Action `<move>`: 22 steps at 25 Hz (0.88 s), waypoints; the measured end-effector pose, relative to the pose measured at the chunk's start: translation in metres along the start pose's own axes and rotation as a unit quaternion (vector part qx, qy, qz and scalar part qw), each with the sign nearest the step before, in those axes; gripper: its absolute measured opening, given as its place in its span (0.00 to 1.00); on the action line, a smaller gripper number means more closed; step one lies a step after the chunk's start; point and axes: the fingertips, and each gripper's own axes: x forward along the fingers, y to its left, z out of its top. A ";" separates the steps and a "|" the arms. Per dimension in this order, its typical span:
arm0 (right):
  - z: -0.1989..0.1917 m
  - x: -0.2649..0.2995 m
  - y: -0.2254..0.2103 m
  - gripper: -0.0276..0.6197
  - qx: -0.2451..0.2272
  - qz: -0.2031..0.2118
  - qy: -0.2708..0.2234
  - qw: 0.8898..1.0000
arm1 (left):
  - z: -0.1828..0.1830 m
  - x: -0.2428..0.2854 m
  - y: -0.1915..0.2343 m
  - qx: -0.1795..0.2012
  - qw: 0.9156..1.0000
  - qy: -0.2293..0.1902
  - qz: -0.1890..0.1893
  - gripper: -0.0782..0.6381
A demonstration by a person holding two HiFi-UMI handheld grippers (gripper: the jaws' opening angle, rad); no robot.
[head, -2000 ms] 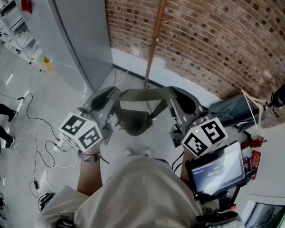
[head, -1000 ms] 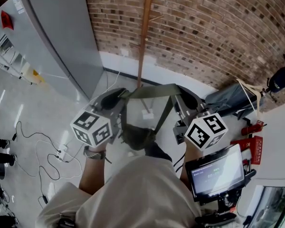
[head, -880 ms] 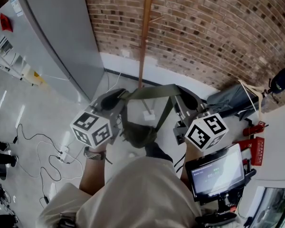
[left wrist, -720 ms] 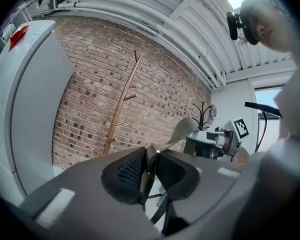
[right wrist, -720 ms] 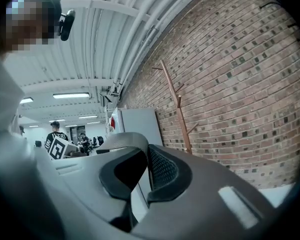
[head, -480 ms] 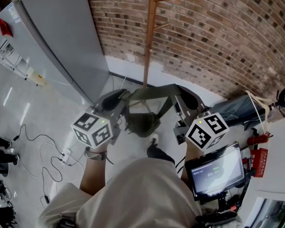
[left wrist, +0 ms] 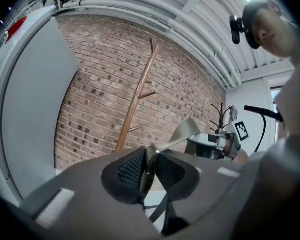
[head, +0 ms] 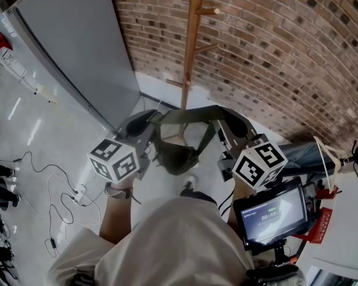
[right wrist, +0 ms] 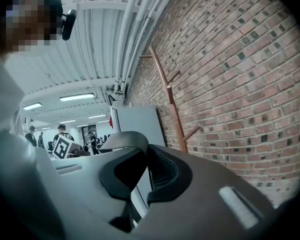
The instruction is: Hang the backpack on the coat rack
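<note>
An olive backpack [head: 176, 157] hangs by its strap [head: 188, 115], stretched between my two grippers in the head view. My left gripper [head: 157, 119] is shut on the strap's left end. My right gripper [head: 219, 117] is shut on its right end. The wooden coat rack [head: 194, 40] stands against the brick wall just beyond them, one peg [head: 210, 11] pointing right. In the left gripper view the jaws [left wrist: 149, 159] pinch the strap [left wrist: 185, 131], with the rack [left wrist: 135, 104] ahead. The right gripper view shows the strap [right wrist: 122, 140] looped over that gripper's [right wrist: 146, 166] shut jaws and the rack [right wrist: 170, 104] close by.
A tall grey cabinet [head: 77, 40] stands left of the rack. Cables [head: 53, 183] lie on the floor at left. A dark bag [head: 298, 151] and a red item [head: 319, 225] sit at right. A screen [head: 271, 213] is mounted by my right arm.
Both grippers, with the backpack hanging between them, have come nearer the coat rack and the brick wall. Both holds on the strap look the same.
</note>
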 end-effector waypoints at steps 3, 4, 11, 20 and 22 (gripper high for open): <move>-0.001 0.011 -0.015 0.05 0.005 0.012 0.012 1.000 | -0.001 0.013 0.008 -0.011 1.000 0.000 0.012 0.17; -0.001 0.014 -0.020 0.05 0.006 0.016 0.014 1.000 | -0.001 0.017 0.010 -0.014 1.000 0.000 0.016 0.17; 0.000 0.033 -0.050 0.05 0.014 0.050 0.025 0.998 | -0.004 0.042 0.020 -0.031 0.999 -0.004 0.044 0.17; 0.002 0.053 -0.074 0.05 0.019 0.081 0.035 0.996 | -0.005 0.061 0.034 -0.047 0.995 -0.012 0.082 0.17; 0.001 0.057 -0.078 0.05 0.022 0.083 0.039 0.996 | -0.004 0.064 0.038 -0.048 0.995 -0.013 0.087 0.17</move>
